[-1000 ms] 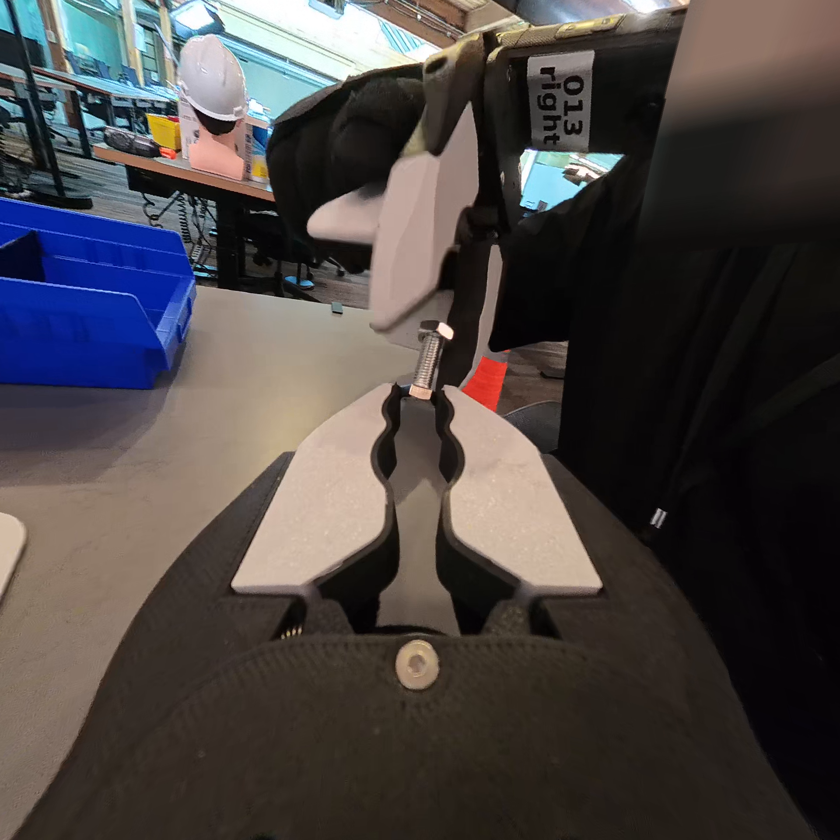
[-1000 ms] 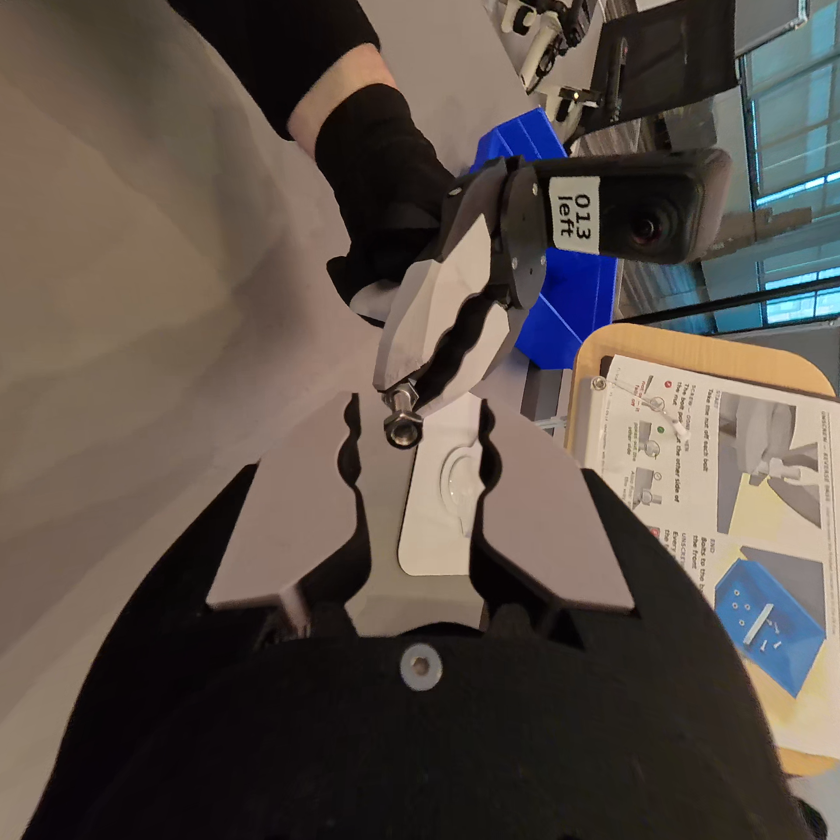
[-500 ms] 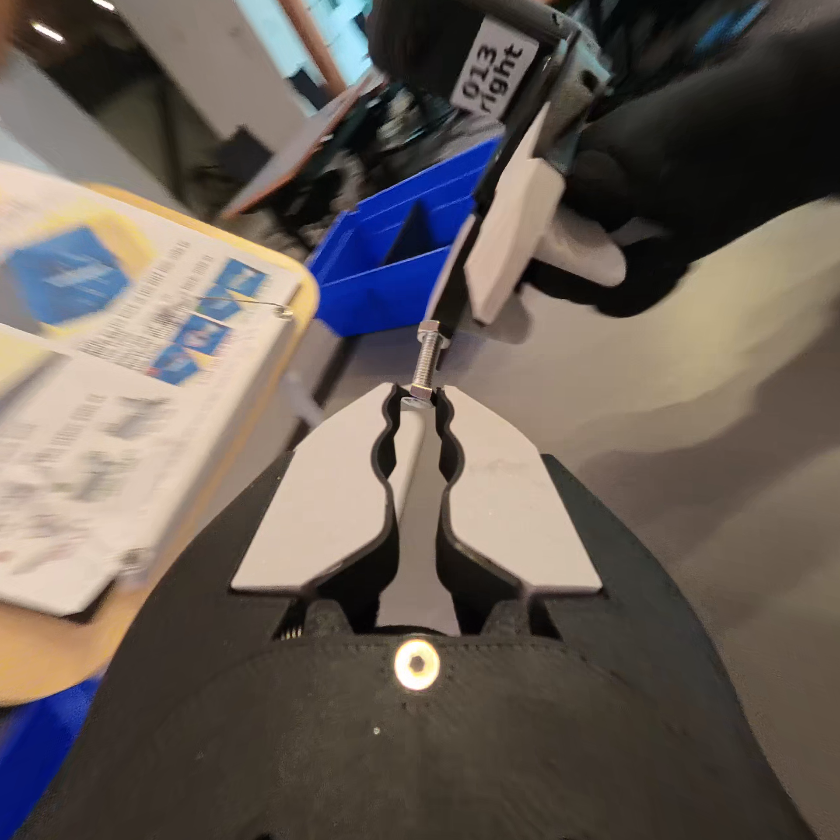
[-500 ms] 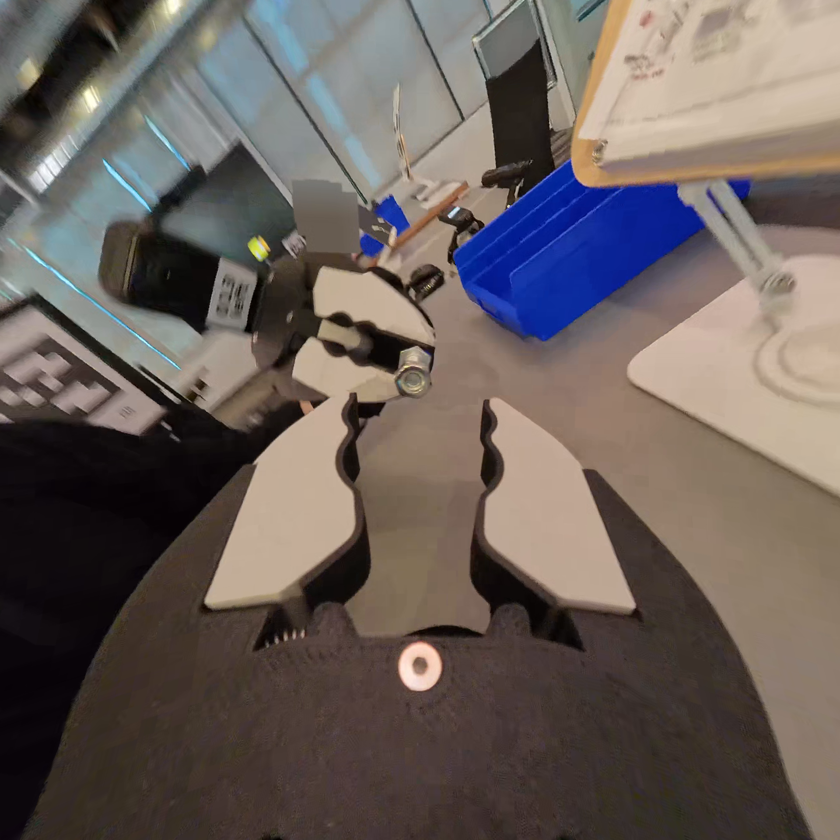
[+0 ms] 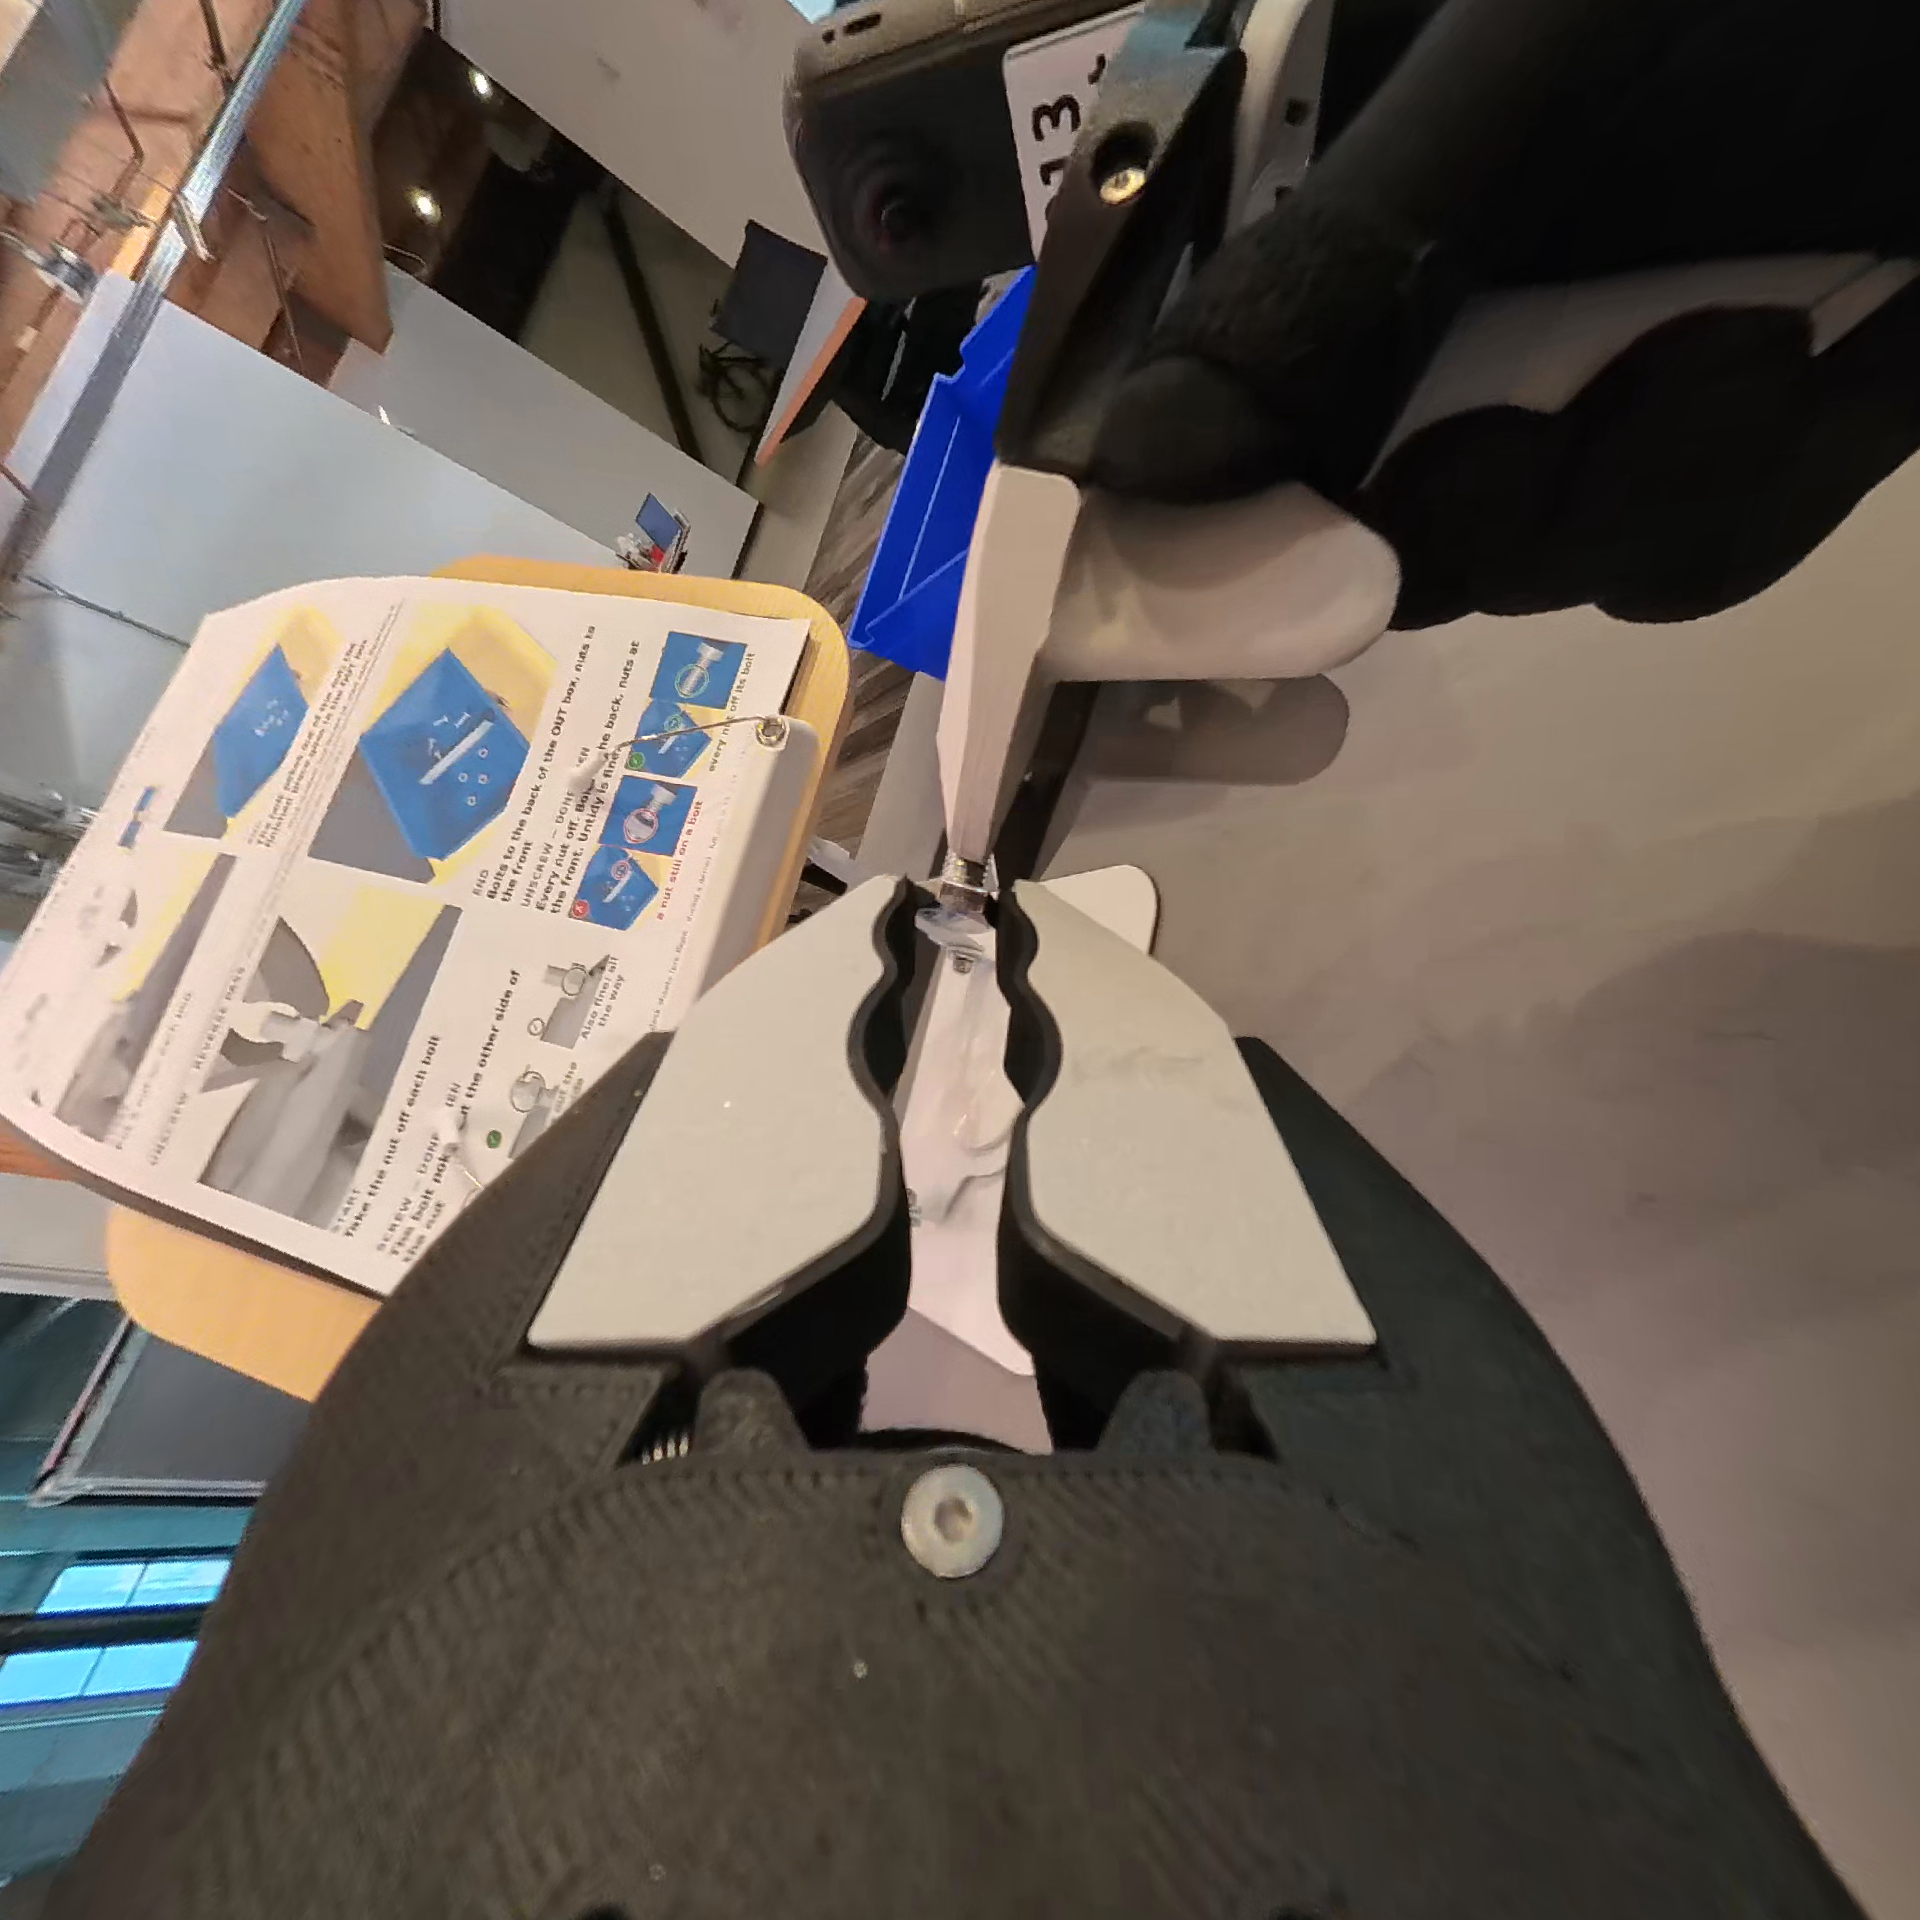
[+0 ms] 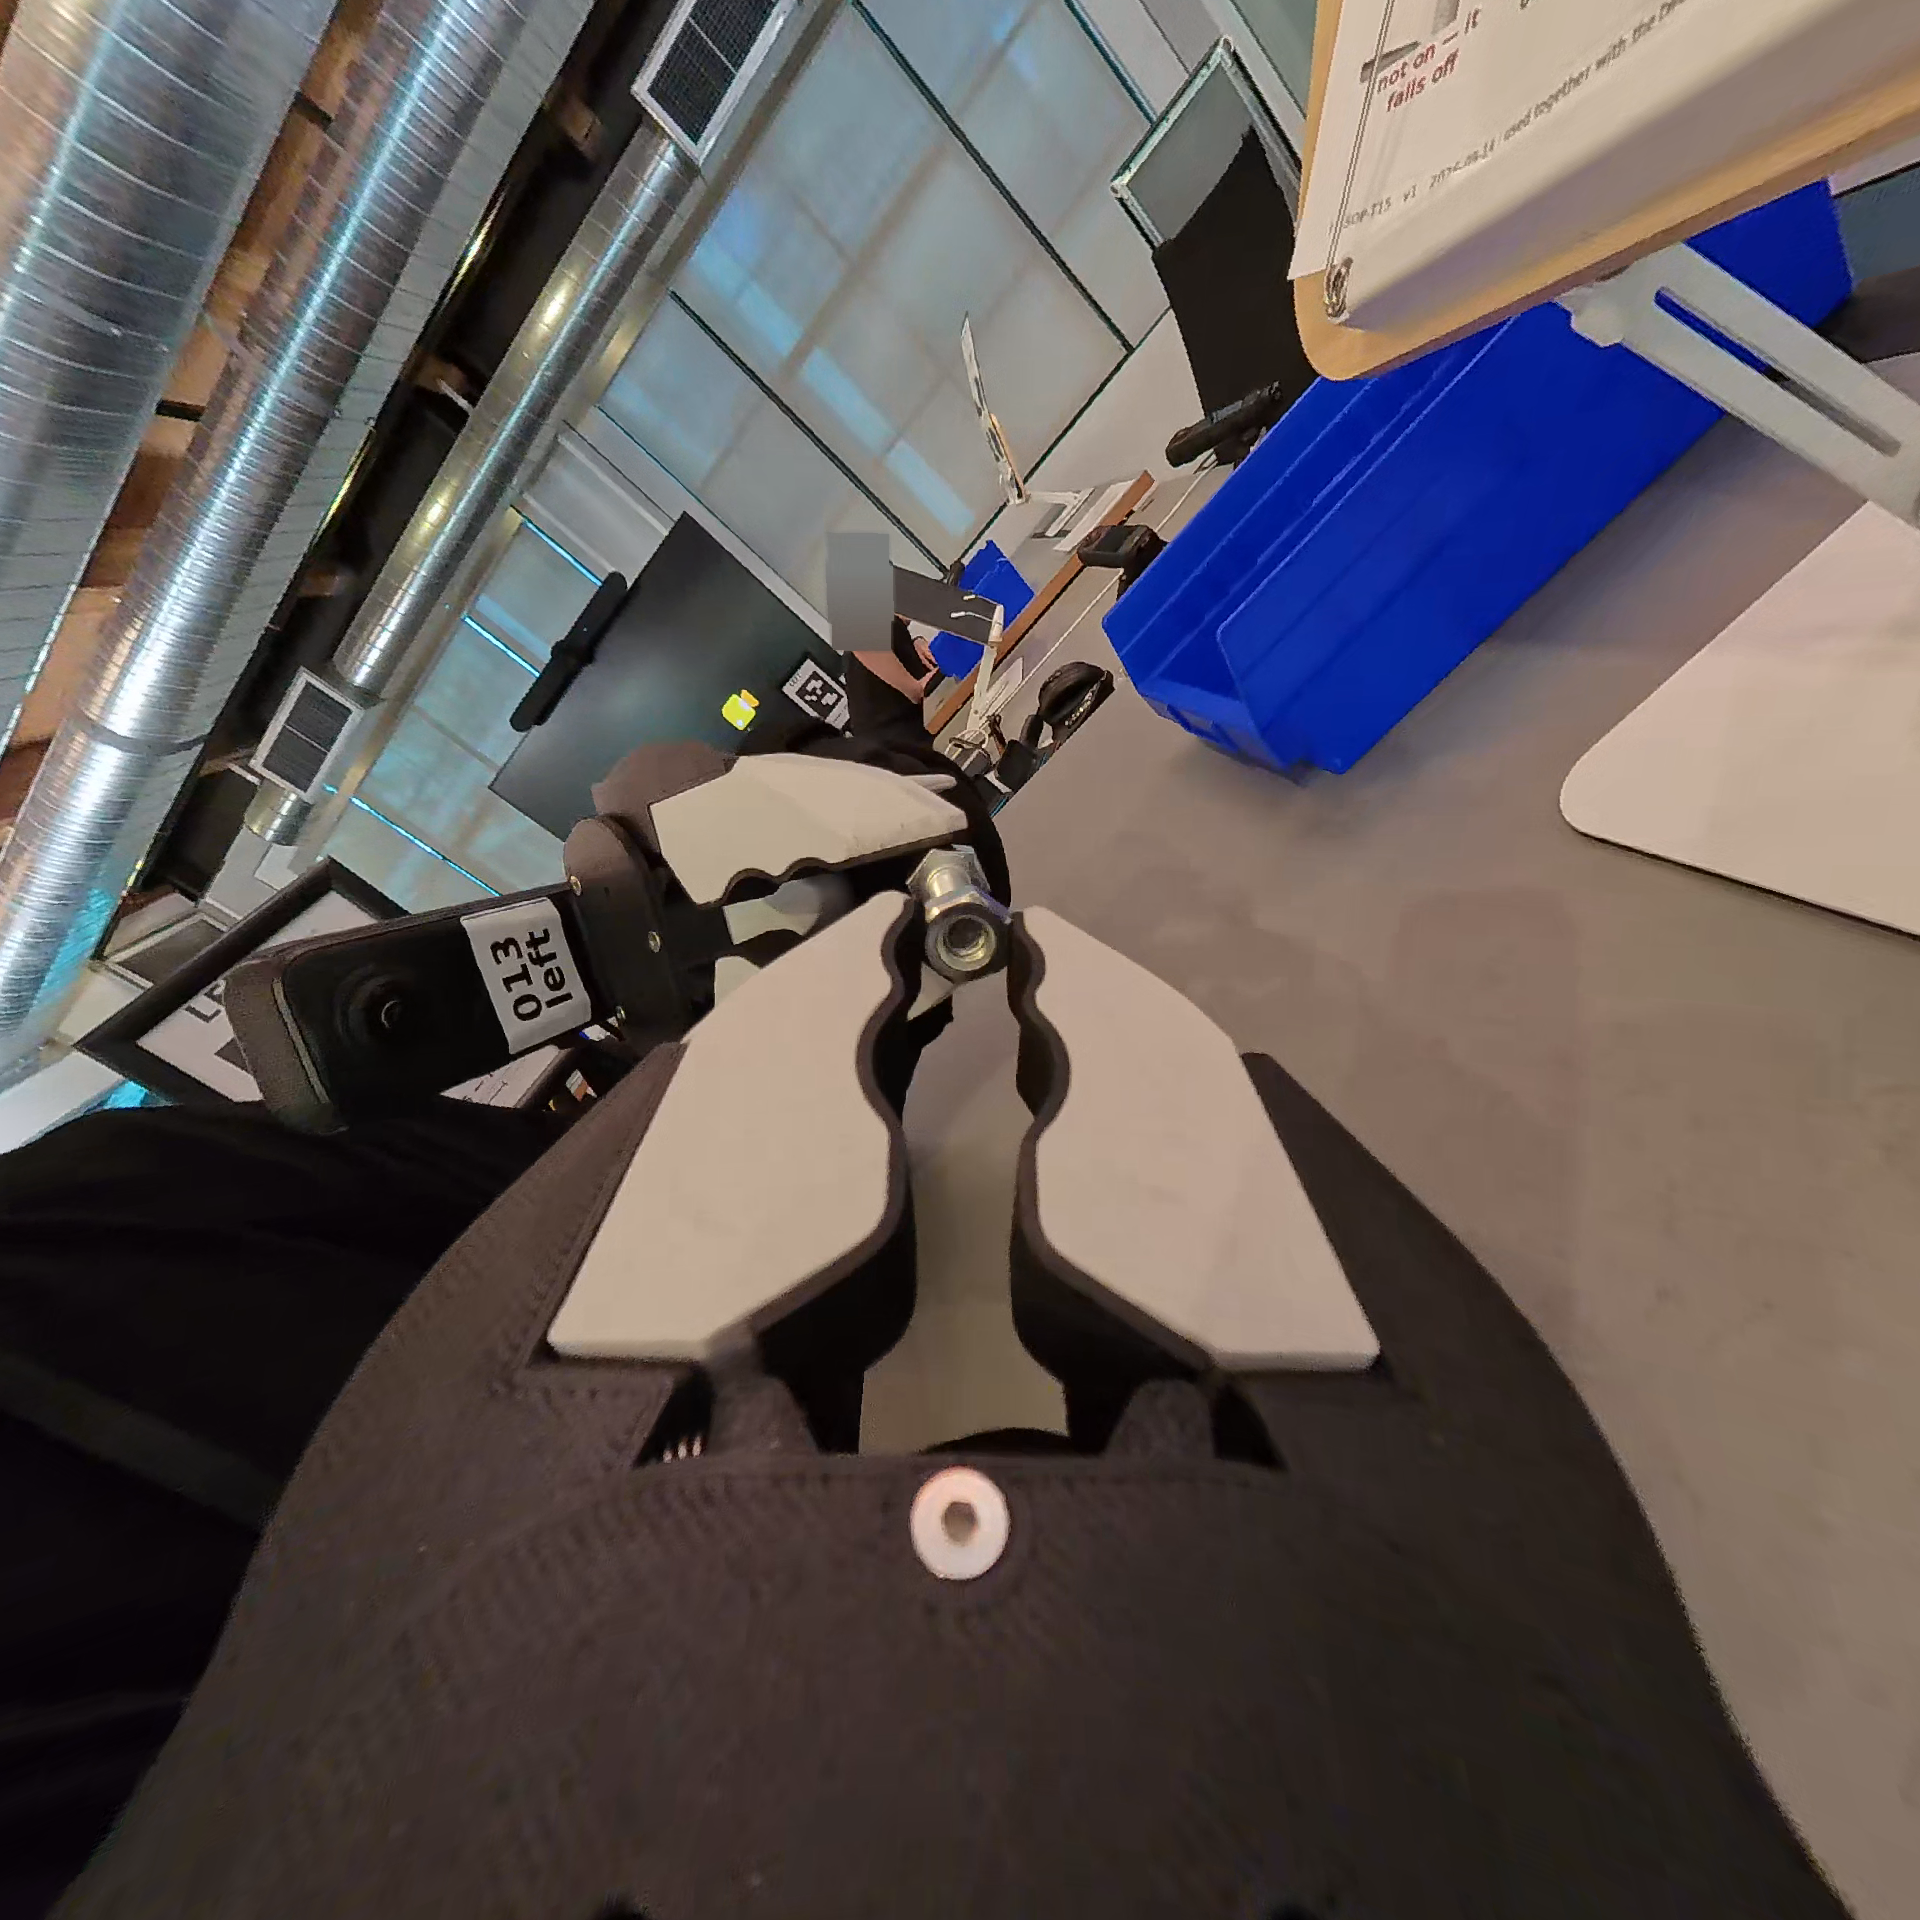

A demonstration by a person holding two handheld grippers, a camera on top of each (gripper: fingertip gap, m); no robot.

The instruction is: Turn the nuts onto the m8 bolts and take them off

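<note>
We clamp the bolt [image 5: 964, 902] head in our left gripper [image 5: 958, 914]; our right gripper [image 6: 961, 935] pinches the nut [image 6: 961, 940] at its tip. Tilting could cross-thread it.

**Grey table and what rests on it**

A matte grey table [image 6: 1403, 1039] spreads ahead of and to the right of the right gripper's fingers; beyond the fingertips, up and right, blue bins [image 6: 1455, 582] stand on it; nearer, at far right, a flat white stand base [image 6: 1766, 790] lies on the surface, its pale strut rising to a wooden board above the fingers.
</note>
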